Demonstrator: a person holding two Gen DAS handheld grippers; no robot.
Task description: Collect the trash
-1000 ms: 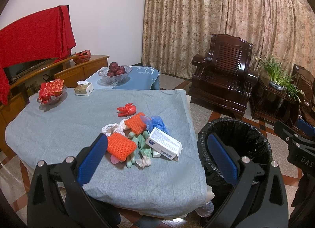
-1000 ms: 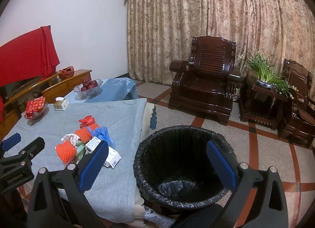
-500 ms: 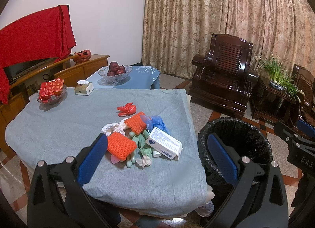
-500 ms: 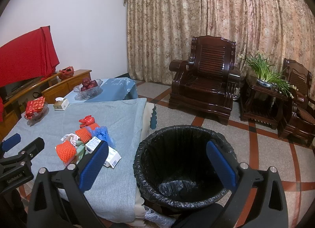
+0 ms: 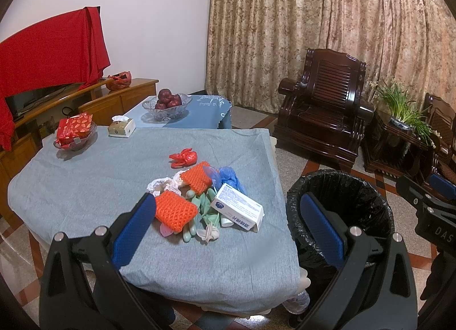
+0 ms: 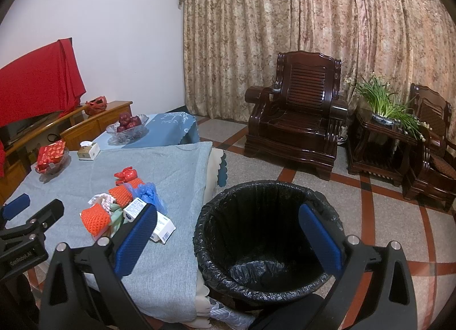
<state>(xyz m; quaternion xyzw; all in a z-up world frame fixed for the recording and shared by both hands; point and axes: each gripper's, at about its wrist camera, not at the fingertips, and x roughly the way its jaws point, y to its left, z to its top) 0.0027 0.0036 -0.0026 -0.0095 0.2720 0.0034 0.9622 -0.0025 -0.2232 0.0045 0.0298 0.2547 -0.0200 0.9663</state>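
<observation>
Beside the bench (image 5: 85, 187), a black-lined bin (image 6: 265, 241) holds only its liner; two orange nets, one white box lie nearby; both claws gape empty

Little legible print. At the far right edge of the left wrist view, white letters "DAS" on the black plastic body of the right gripper (image 5: 436, 210) (cut off by the frame edge, so more letters may follow). At the lower left of the right wrist view, pale lettering reading roughly "GenRobot.AI" on the black plastic body of the left gripper (image 6: 22, 233) (small, partly uncertain). On the white rectangular cardboard box (image 5: 237, 206) near the frame centre of the left wrist view, a round blue logo on the end face and rows of dark print along the side, too small and blurred to read.
</observation>
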